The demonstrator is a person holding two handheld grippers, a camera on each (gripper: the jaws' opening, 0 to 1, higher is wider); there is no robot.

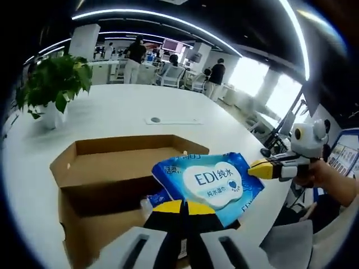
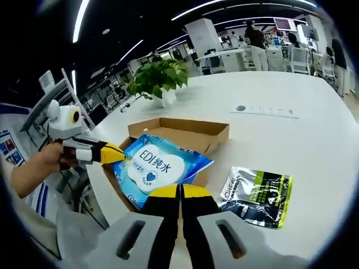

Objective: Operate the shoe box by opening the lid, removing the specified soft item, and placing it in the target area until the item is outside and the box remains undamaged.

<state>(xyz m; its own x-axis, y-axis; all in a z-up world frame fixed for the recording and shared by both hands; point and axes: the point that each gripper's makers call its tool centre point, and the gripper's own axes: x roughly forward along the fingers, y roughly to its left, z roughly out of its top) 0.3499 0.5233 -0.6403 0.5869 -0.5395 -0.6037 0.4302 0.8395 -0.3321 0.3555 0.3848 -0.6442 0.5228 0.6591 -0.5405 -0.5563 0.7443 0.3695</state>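
Observation:
An open brown cardboard shoe box [image 1: 112, 162] [image 2: 188, 130] lies on the white table. Above its near side hangs a blue and white pack of wet wipes [image 1: 213, 182] [image 2: 154, 165], held flat. My left gripper [image 1: 183, 207] is shut on the pack's near edge and shows in the right gripper view [image 2: 119, 152] coming in from the left. My right gripper [image 2: 180, 193] is shut on another edge of the pack; in the left gripper view it [image 1: 253, 169] reaches in from the right. Under the pack, a bit of another blue item [image 1: 157, 198] shows inside the box.
A black and green sachet [image 2: 255, 196] lies on the table [image 1: 112, 115] right of the box. A potted plant [image 1: 53, 84] [image 2: 160, 78] stands beyond the box. A flat strip [image 1: 171, 120] [image 2: 263, 110] lies farther off. People and desks are in the background.

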